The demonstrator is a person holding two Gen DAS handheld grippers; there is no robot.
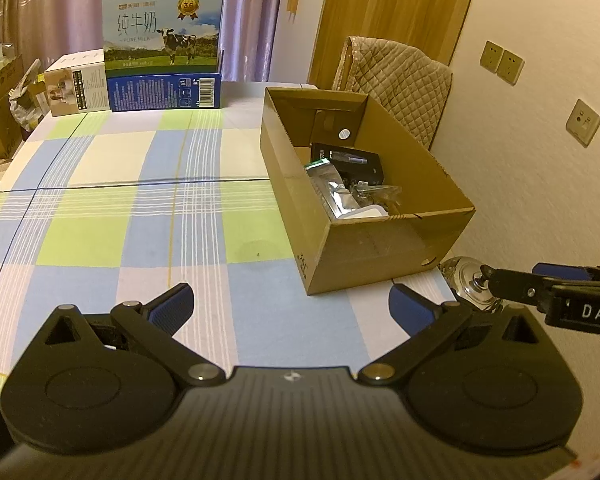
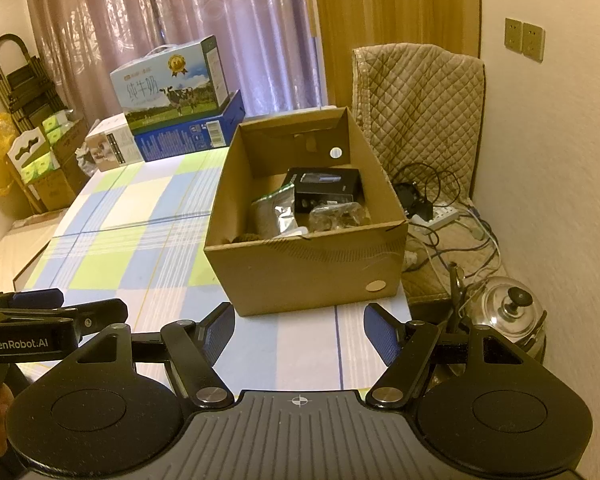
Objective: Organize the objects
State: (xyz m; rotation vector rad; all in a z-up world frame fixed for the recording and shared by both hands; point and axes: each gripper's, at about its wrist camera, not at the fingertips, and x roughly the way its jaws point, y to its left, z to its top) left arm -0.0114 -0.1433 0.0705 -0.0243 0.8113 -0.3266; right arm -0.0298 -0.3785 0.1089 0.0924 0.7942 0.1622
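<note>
Both the left gripper (image 1: 290,312) and the right gripper (image 2: 299,334) hover with jaws spread wide and empty over the checked desk (image 1: 120,208), seemingly because nothing loose lies within reach. The cardboard box (image 2: 300,268) sits at twelve o'clock from the right gripper. It already holds a black package (image 2: 324,186) and a silver pouch (image 2: 282,216), so sorting looks largely done.

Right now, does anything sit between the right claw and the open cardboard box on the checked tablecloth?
Nothing visible does. The right claw is open and empty, and only bare checked tablecloth lies between it and the near wall of the cardboard box. The left claw is off to the side.
</note>
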